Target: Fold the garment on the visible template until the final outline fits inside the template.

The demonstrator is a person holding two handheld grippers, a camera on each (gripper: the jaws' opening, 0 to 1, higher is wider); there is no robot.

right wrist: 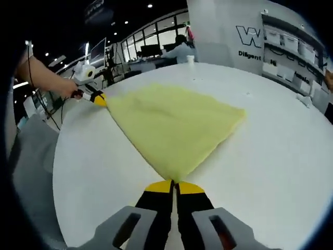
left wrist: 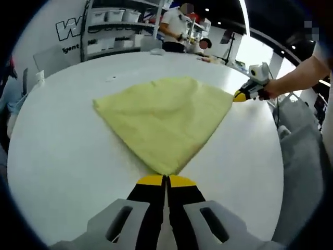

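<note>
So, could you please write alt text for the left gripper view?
A yellow garment lies spread on a round white table, pinched at its near corner by the left hand-held gripper, jaws closed. The right hand-held gripper grips the far right corner.

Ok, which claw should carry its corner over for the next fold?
Left, marginally: left claw is shut on the garment tip, flat cloth straight ahead; right claw anchors another corner.
</note>
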